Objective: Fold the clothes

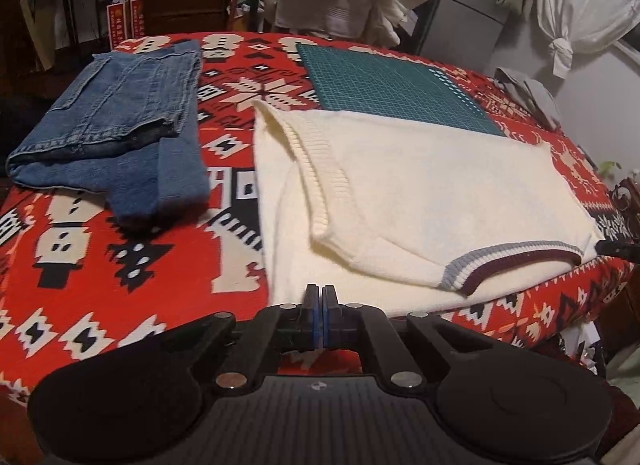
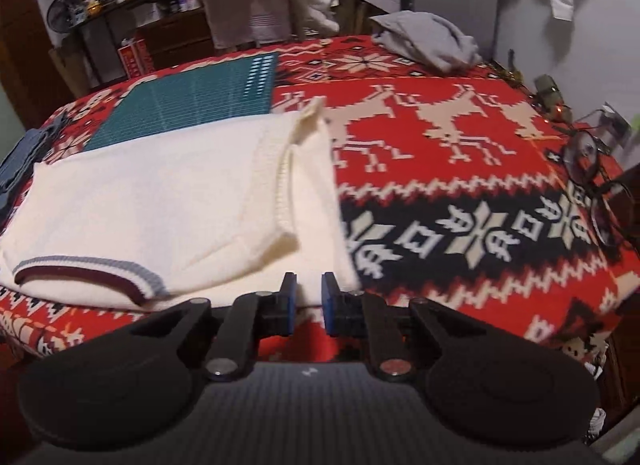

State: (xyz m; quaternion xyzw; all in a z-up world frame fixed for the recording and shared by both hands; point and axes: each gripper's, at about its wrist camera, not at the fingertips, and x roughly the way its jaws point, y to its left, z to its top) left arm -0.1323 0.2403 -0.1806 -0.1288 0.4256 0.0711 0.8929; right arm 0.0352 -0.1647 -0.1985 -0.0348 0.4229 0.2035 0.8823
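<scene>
Lying across the middle of the red patterned blanket (image 1: 132, 265), the cream sweater (image 1: 420, 185) has both sleeves folded in over its body, and its striped blue-and-maroon collar (image 1: 516, 255) faces the near edge. Its far hem overlaps the green cutting mat (image 1: 384, 81), hiding the mat's near part. Folded jeans (image 1: 108, 125) sit well apart to the left; in the right wrist view only a sliver of them shows at the frame edge. A crumpled grey garment (image 2: 428, 41) rests at the far right corner of the blanket, and a pair of glasses (image 2: 600, 193) near the right edge is blurred. The clutter on the shelves behind is too dim to make out.

The left gripper (image 1: 320, 293) hangs just off the sweater's near edge, its blue-padded jaws pressed together with nothing visible between them. The right gripper (image 2: 309, 285) is level at the sweater's near right corner, jaws parted, with cream fabric showing in the gap; whether the pads touch the cloth cannot be told.
</scene>
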